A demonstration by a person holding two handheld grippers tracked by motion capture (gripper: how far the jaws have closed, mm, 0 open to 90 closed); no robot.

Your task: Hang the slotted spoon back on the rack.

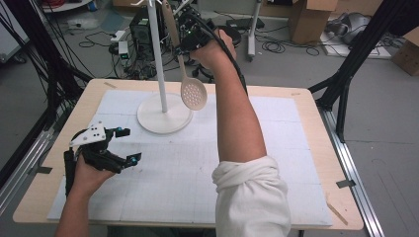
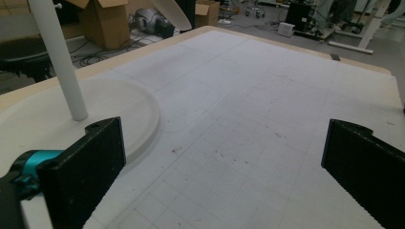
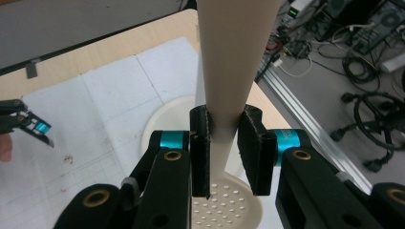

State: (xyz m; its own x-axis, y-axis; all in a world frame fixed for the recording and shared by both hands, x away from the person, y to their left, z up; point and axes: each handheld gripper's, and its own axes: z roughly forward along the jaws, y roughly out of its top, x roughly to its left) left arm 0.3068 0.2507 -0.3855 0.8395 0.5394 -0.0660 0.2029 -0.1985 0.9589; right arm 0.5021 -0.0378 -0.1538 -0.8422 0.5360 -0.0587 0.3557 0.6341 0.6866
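Observation:
A cream slotted spoon (image 1: pixel 192 94) hangs bowl-down above the table's far middle, beside the white stand's pole (image 1: pixel 159 64). My right gripper (image 1: pixel 185 44) is raised high and shut on the spoon's handle (image 3: pixel 234 57). In the right gripper view the pads clamp the handle from both sides, with the perforated bowl (image 3: pixel 224 205) below them. The handle's top reaches up near the stand's hooks. The stand's round base (image 1: pixel 164 118) rests on the mat. My left gripper (image 1: pixel 129 144) sits low at the table's left, open with nothing between its jaws (image 2: pixel 222 162), near the base (image 2: pixel 47 119).
A white gridded mat (image 1: pixel 197 173) covers the wooden table. Black frame legs (image 1: pixel 346 74) stand at both sides. Cardboard boxes (image 1: pixel 309 19), cables and computer gear lie on the floor beyond the far edge.

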